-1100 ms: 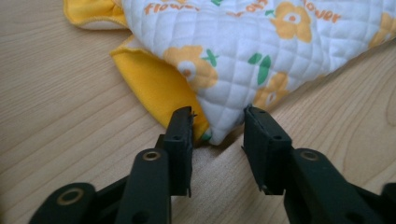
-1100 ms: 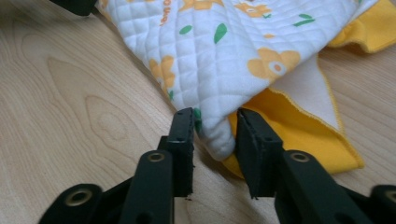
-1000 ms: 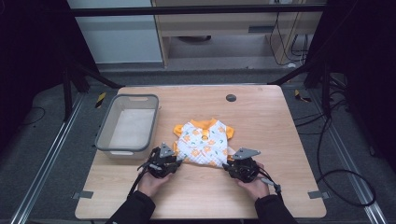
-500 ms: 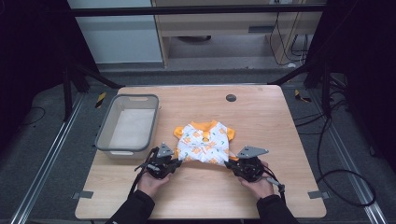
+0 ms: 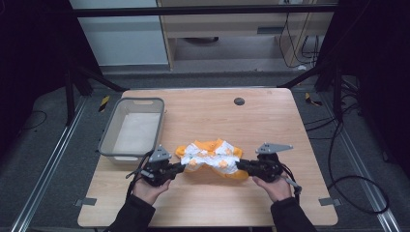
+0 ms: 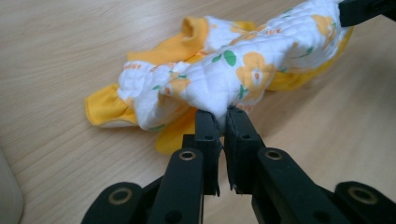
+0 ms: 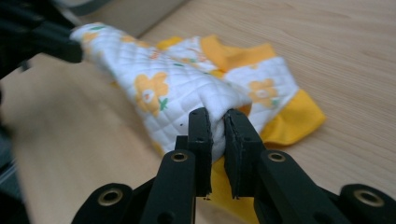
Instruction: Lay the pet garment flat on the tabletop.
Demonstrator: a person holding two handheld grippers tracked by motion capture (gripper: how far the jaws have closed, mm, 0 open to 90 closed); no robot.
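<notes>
While both hands hold the near edge of the garment (image 5: pixel 212 158), the step in hand looks like a lift of that edge, likely to fold it over or to carry it. Left gripper (image 6: pixel 222 114): jaws closed tight on a pinch of white quilted fabric with orange flowers. Right gripper (image 7: pixel 217 116): jaws likewise clamped on the opposite end of the same edge. The garment lies near the front middle of the table (image 5: pixel 270 111), the gripped edge raised, the orange-trimmed rest on the wood. The grey basket (image 5: pixel 112 143) stands just beside it at the left. Next move, as judged: raise both ends evenly, keep the span taut, hold both pinches firm.
</notes>
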